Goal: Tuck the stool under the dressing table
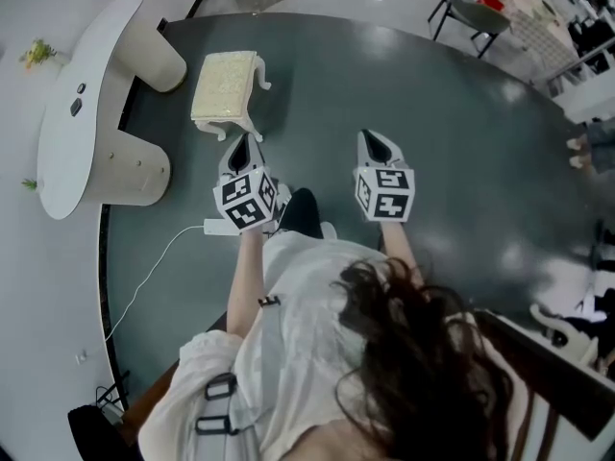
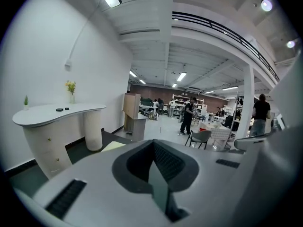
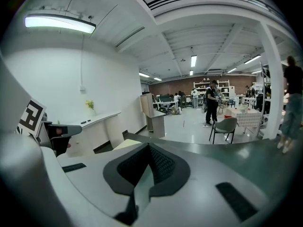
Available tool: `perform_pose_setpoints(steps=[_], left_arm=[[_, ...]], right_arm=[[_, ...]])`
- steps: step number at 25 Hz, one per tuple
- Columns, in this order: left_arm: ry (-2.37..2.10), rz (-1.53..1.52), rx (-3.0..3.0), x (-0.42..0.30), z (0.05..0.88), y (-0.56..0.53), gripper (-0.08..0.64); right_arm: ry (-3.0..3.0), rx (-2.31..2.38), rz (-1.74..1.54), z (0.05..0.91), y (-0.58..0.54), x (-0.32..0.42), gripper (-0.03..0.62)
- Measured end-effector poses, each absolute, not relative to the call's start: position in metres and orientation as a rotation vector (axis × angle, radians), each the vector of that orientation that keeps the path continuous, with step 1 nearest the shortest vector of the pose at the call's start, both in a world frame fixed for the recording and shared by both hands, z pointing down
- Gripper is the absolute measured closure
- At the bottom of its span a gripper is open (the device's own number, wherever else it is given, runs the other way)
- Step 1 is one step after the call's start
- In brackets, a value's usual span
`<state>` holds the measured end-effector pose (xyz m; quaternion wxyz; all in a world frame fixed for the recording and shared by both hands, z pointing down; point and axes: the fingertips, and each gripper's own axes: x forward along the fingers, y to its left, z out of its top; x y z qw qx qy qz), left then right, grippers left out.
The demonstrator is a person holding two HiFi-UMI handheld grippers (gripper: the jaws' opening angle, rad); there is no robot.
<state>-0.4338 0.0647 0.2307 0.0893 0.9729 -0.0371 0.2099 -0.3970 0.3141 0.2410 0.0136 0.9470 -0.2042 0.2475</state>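
- The person (image 1: 317, 353), in a light top with dark hair, stands on a dark round mat (image 1: 432, 113) and holds both tools out in front.
- The left gripper (image 1: 242, 144) points forward and somewhat down. Its own view shows the two jaws pressed together with nothing between them.
- The right gripper (image 1: 377, 142) is level with the left one, well to its side, over bare mat. Its jaws are also closed together and empty.
- A white power strip (image 1: 218, 227) lies on the mat just beside the left gripper's marker cube, and its white cable (image 1: 144, 291) trails off toward the mat's edge.
- The stool (image 1: 228, 86) stands on the mat right ahead of the left gripper's tip, with its cream cushion facing up and white curved legs below. Whether the tip touches the nearest leg cannot be told.
- The stool is out in the open beside the dressing table (image 1: 82, 113), not under its top, and sits opposite the gap between the table's two round pedestals.
- The table has a white curved top against the wall. It carries small dark items (image 1: 77, 104) and a vase of yellow flowers (image 2: 71, 87).
- Farther off, a grey chair (image 1: 476, 15) stands at the mat's far edge.
- Beyond it, people (image 2: 188, 115) stand in an open hall with desks and shelves.
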Motion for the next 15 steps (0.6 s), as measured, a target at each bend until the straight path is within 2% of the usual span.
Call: perform_pose_setpoints(steps=[7, 15], left_arm=[[-0.105, 0.642, 2.9, -0.398, 0.243, 0.058, 0.557], [-0.059, 0.65, 2.953, -0.316, 0.248, 0.052, 0.557]], right_arm=[[-0.618, 2.944, 0.762, 0.246, 0.312, -0.367, 0.59], [-0.555, 2.985, 0.757, 0.251, 0.316, -0.294, 0.589]])
